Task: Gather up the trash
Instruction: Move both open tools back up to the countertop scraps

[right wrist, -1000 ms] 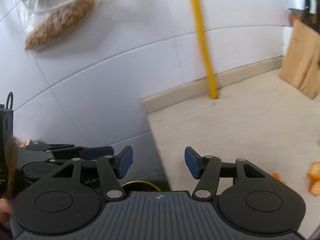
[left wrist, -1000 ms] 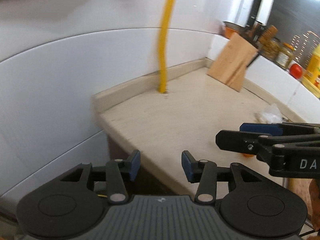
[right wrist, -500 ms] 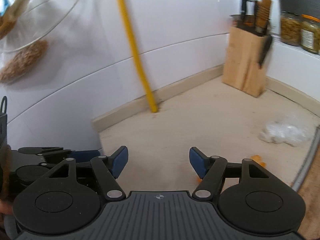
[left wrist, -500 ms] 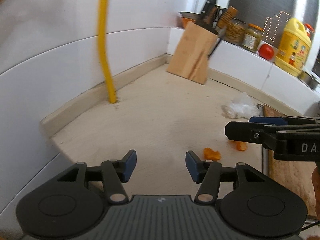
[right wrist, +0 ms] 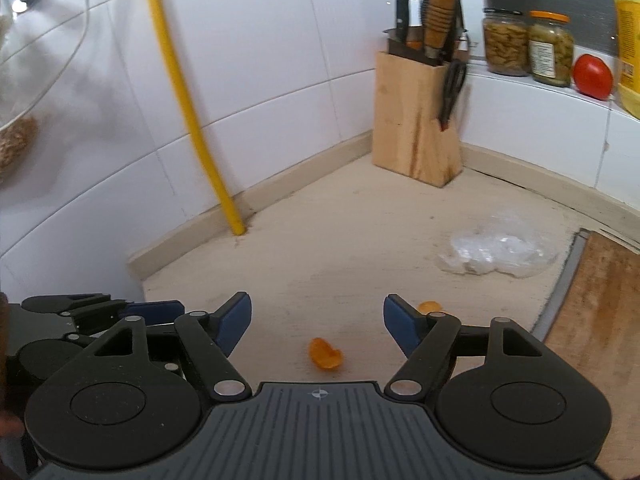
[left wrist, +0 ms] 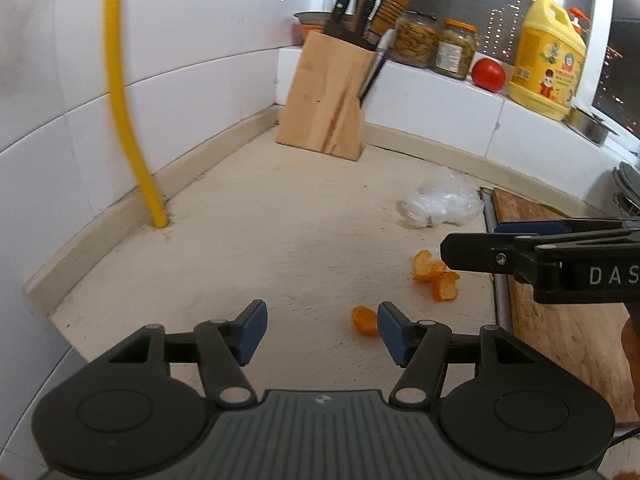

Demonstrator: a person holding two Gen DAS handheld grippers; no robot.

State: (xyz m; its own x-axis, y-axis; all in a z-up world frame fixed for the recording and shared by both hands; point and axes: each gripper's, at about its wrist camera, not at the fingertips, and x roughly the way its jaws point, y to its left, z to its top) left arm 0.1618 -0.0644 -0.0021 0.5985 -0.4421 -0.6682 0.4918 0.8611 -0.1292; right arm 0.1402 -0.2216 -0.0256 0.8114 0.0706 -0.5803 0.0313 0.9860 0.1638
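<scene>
2 grippers are in my hands above the beige countertop (left wrist: 248, 240), and the jaws of both are opening with nothing between the pads. My left gripper (left wrist: 320, 332) tilts down toward the counter; just ahead of its right finger lies 1 piece of orange peel (left wrist: 365, 320), and further ahead and to the right sit 2 more peel pieces (left wrist: 434, 276) close together, partly behind my right gripper (left wrist: 476, 240), which reaches in from the right side of that view. From the right wrist camera, my right gripper (right wrist: 318, 322) hangs over the same counter, with the single peel piece (right wrist: 325, 354) lying between and just below its spread fingers, untouched, and another orange scrap (right wrist: 428, 306) peeking out behind its right finger. Well ahead and to the right of both grippers, a crumpled clear plastic bag (left wrist: 440, 204) rests on the counter beside the edge of a wooden cutting board (left wrist: 568, 328), which lies to my right. Far ahead in the corner stands a wooden knife block (left wrist: 326, 100). Off to the left, a yellow pipe (left wrist: 132, 120) runs down the white tiled wall to the counter. On the ledge beyond the block I see 2 jars (left wrist: 432, 44), a tomato (left wrist: 488, 74) and a yellow bottle (left wrist: 546, 60).
</scene>
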